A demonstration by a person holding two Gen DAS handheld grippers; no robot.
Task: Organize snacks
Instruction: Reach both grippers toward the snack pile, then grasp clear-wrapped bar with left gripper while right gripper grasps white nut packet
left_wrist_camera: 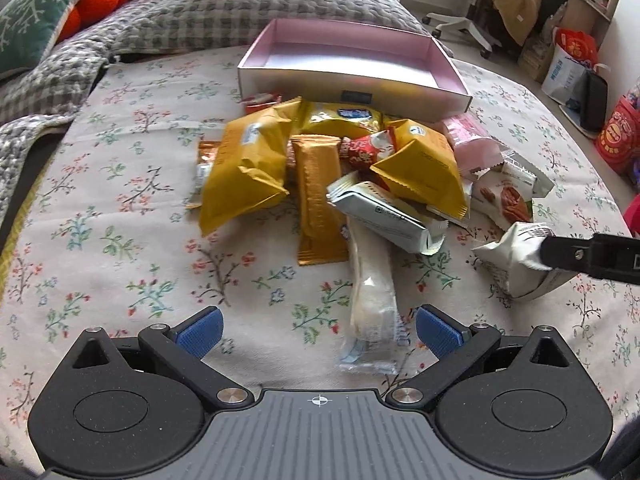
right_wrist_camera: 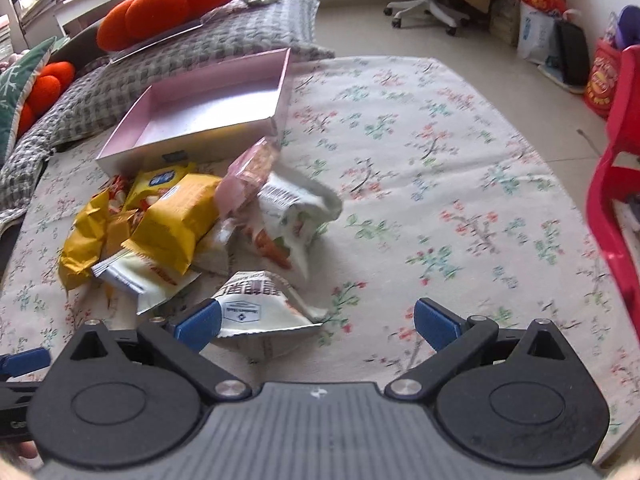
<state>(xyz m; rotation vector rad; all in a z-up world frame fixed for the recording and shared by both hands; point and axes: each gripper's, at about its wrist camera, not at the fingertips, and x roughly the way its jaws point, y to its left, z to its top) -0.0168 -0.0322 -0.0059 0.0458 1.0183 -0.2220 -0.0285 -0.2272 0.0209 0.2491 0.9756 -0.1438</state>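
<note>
A heap of snack packets, with yellow packs [left_wrist_camera: 244, 168] [right_wrist_camera: 176, 216] among them, lies on a floral cloth in front of an empty pink box [left_wrist_camera: 352, 64] [right_wrist_camera: 208, 108]. My left gripper [left_wrist_camera: 319, 330] is open low over the cloth. The near end of a long clear-wrapped white snack [left_wrist_camera: 374, 296] lies between its fingers, closer to the right pad. My right gripper [right_wrist_camera: 317, 324] is open too. A white triangular packet [right_wrist_camera: 264, 308] [left_wrist_camera: 516, 256] lies between its fingers, against the left pad. The left wrist view shows one right-gripper finger [left_wrist_camera: 580, 256] touching that packet.
A grey checked quilt [right_wrist_camera: 160, 64] and orange cushions [right_wrist_camera: 172, 4] lie behind the box. A red plastic chair [right_wrist_camera: 616, 184] stands at the cloth's right edge. An office chair [right_wrist_camera: 428, 8] and bags [right_wrist_camera: 600, 80] are on the floor beyond. Bare floral cloth [right_wrist_camera: 440, 160] stretches right of the heap.
</note>
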